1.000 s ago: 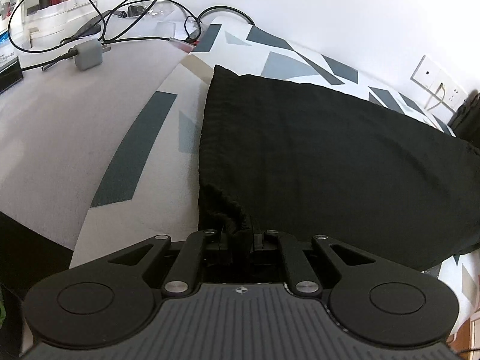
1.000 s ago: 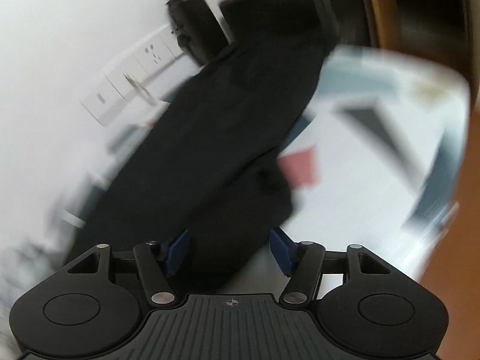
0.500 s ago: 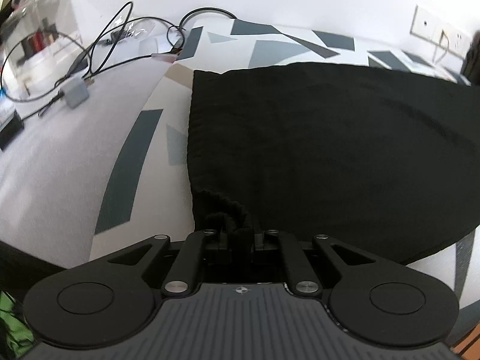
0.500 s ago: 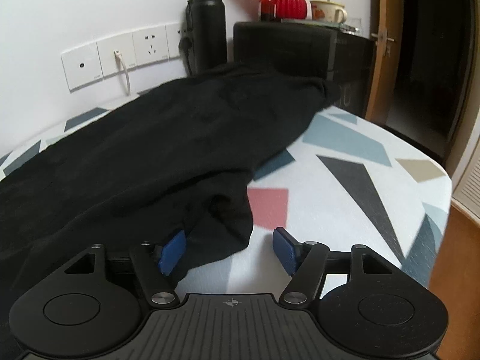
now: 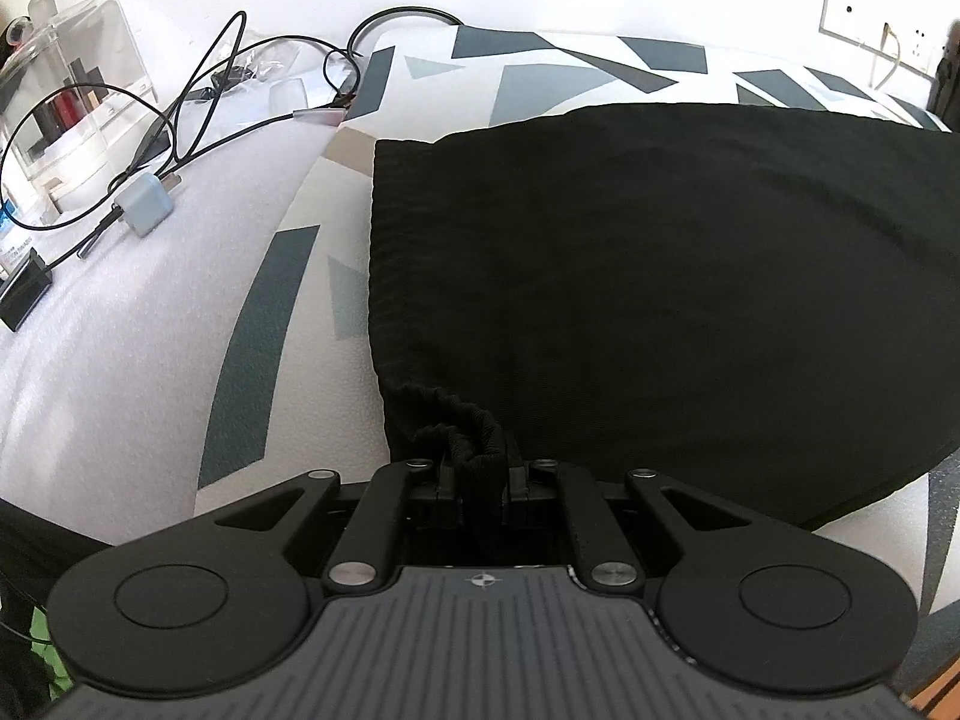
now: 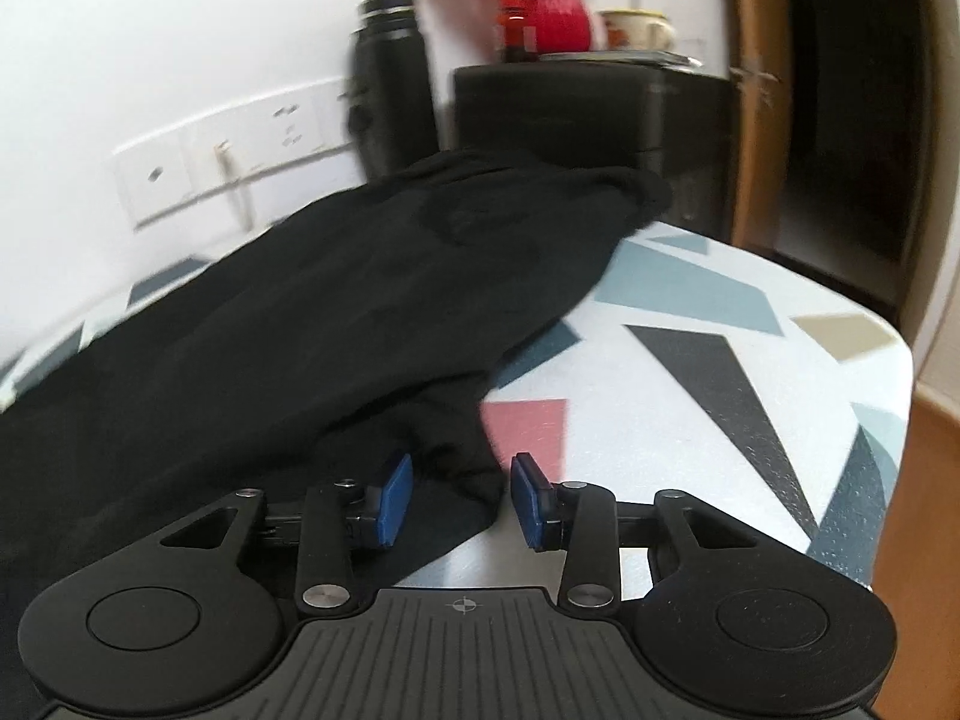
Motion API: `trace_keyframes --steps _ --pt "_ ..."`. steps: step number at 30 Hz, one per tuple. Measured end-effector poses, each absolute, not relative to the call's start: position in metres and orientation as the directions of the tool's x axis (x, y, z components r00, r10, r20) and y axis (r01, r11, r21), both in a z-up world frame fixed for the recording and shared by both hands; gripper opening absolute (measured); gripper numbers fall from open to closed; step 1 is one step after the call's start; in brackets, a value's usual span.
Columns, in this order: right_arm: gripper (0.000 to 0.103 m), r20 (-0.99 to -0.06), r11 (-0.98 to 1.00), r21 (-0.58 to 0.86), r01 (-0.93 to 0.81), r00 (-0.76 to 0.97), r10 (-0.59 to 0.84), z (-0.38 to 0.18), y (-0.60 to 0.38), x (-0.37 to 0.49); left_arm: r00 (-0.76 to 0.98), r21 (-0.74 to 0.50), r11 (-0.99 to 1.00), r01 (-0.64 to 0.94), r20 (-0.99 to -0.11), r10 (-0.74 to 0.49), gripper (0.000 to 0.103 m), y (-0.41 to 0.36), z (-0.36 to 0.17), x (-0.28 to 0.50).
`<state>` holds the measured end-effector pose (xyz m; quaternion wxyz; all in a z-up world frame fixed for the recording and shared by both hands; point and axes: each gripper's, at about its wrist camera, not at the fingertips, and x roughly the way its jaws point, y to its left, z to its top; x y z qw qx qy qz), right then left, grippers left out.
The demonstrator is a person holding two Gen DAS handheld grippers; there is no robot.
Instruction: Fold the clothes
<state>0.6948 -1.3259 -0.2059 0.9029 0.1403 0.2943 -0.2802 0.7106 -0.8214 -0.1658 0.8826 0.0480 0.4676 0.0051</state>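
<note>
The black garment (image 5: 660,300) lies spread across the patterned table cover (image 5: 264,324). At ten o'clock sit tangled cables (image 5: 198,90), a charger plug (image 5: 144,207) and a clear organizer box (image 5: 78,84) holding small cosmetics. The left gripper (image 5: 480,480) pinches the garment's bunched corner. The right gripper (image 6: 459,501) has just been closing, its blue pads (image 6: 396,498) apart around a hem corner; a black flask (image 6: 393,102) and red vase (image 6: 555,18) stand at twelve o'clock.

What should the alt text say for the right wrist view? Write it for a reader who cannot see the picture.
The right gripper, its blue pads apart and just closing in, straddles a corner of a black garment spread over a table with a geometric-patterned cover. Behind stand a black flask, a red vase and wall sockets.
</note>
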Motion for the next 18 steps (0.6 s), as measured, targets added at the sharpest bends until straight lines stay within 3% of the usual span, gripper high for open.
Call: trace_keyframes --steps 4,6,13,15,17,18 --pt "0.031 -0.625 0.768 0.094 0.633 0.638 -0.45 -0.205 -1.33 0.686 0.555 0.094 0.995 0.043 -0.83 0.054 0.011 -0.821 -0.166 0.713" --pt "0.034 -0.621 0.743 0.087 0.663 0.62 -0.48 -0.206 -1.337 0.684 0.553 0.096 0.994 0.046 -0.831 0.055 0.011 -0.822 -0.166 0.713" --pt "0.032 -0.622 0.805 0.055 0.591 0.651 -0.436 -0.207 -1.333 0.705 0.552 0.117 0.991 0.057 -0.831 0.066 0.011 -0.826 -0.166 0.714" --pt "0.032 -0.62 0.789 0.119 0.603 0.666 -0.415 -0.207 -1.341 0.703 0.552 0.124 0.99 0.067 -0.831 0.067 0.011 -0.827 -0.166 0.714" --pt "0.01 -0.612 0.74 0.238 0.629 0.689 -0.389 -0.203 -1.354 0.693 0.549 0.126 0.989 0.077 -0.833 0.064 0.011 -0.827 -0.166 0.715" --pt "0.01 -0.598 0.702 0.311 0.64 0.706 -0.379 -0.199 -1.362 0.683 0.547 0.124 0.989 0.08 -0.835 0.06 0.011 -0.826 -0.166 0.716"
